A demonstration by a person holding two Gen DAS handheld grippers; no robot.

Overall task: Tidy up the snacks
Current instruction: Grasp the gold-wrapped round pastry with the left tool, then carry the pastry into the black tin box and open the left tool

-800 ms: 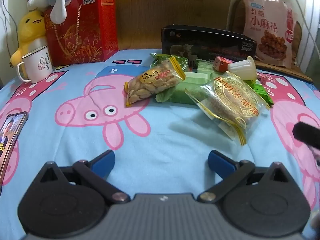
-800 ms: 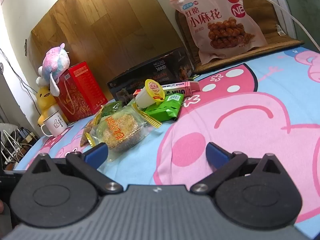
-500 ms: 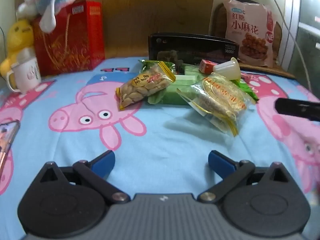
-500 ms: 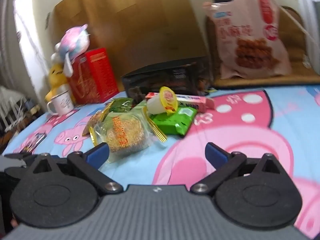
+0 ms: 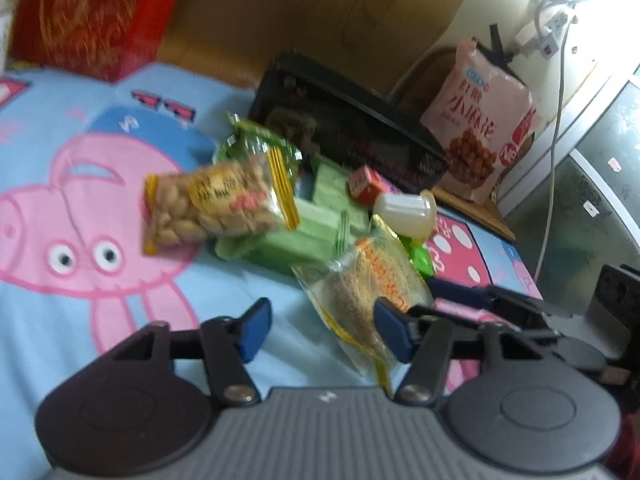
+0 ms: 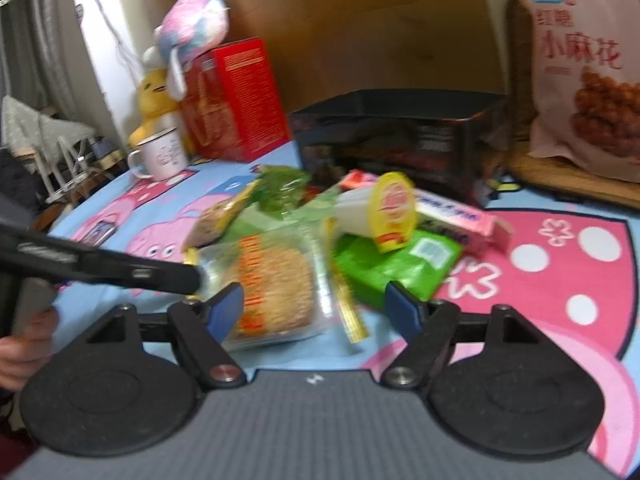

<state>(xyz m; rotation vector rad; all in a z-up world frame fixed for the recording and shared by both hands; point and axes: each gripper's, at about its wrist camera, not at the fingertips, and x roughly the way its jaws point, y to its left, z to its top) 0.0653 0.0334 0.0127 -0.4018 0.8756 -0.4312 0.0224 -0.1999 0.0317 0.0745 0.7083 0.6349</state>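
Observation:
A round cake in a clear, yellow-edged pack [image 6: 276,280] lies at the near edge of the snack pile on the pig-print sheet [image 5: 80,208]. My right gripper [image 6: 314,312] is open, and the pack lies between its blue pads without being pressed. My left gripper [image 5: 325,332] is also open, with the same cake pack [image 5: 368,288] by its right pad. Its dark finger [image 6: 120,268] reaches the pack's left edge in the right wrist view. Behind lie a peanut pack [image 5: 216,208], green packs [image 5: 304,232], a jelly cup [image 6: 384,216] and a pink carton [image 6: 452,216].
A black box [image 6: 400,132] stands behind the pile, and a big pink snack bag [image 6: 580,80] leans at the back right. A red gift box [image 6: 236,100], plush toys [image 6: 196,28] and a mug [image 6: 162,158] are at the back left. A hand [image 6: 20,348] shows at the left edge.
Both grippers have moved in on the cake pack from either side, and their jaws stand narrower than before. The left view has swung right. The snacks have not moved.

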